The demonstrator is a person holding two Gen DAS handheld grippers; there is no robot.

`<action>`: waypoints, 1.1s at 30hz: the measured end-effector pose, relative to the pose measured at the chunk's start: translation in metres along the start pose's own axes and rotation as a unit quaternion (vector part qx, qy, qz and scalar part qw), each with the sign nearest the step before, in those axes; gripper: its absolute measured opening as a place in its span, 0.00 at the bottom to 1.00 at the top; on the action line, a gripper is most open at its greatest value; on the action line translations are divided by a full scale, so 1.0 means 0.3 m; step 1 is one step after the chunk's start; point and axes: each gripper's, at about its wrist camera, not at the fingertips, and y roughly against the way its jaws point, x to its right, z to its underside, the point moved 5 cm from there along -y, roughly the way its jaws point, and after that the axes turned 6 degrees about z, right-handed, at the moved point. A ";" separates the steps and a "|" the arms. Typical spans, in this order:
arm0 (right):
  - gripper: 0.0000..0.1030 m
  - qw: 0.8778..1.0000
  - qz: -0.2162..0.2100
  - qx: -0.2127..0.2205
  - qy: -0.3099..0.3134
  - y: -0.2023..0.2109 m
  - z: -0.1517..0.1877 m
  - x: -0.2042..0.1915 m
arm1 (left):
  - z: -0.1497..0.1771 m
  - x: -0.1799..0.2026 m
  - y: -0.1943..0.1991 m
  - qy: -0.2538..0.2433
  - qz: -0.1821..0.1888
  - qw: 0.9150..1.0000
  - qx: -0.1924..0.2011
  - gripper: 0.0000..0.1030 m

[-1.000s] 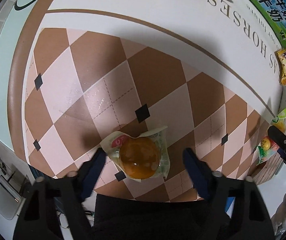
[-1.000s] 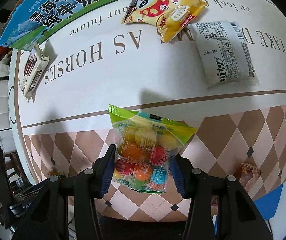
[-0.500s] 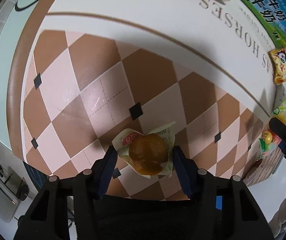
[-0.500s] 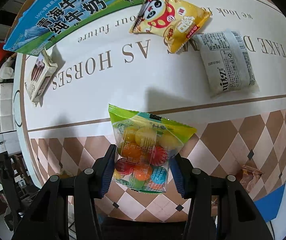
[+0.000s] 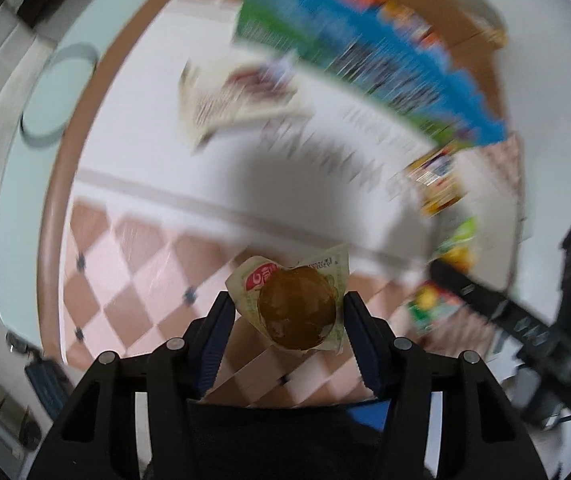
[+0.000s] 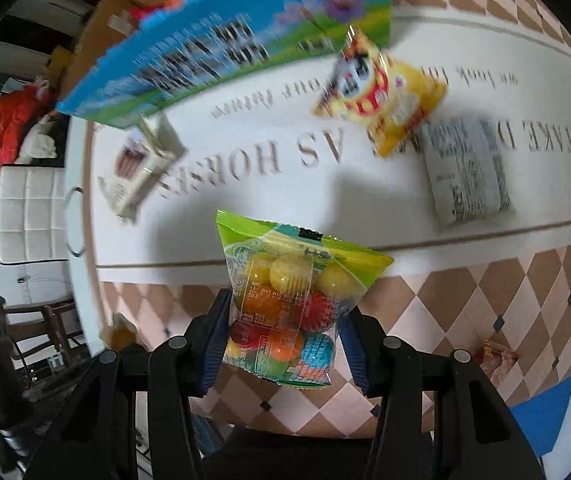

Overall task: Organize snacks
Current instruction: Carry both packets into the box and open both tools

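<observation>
Left gripper (image 5: 285, 316) pinches the jelly cup (image 5: 296, 314) by its sides, right gripper (image 6: 281, 328) clamps the candy bag (image 6: 285, 308) low so it hangs upright. Both are off the table (image 6: 325, 184), likely bound for the milk carton box (image 6: 225, 40) at the far side

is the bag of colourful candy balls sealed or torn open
Sealed, as far as shown: the candy bag has its green top seam intact and the balls inside. Its bottom seam looks whole too.
</observation>
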 end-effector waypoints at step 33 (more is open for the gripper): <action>0.53 0.992 0.124 0.028 0.007 0.055 -0.866 0.011 | -0.882 0.200 -0.149 -0.087 -0.090 0.991 -0.045 0.56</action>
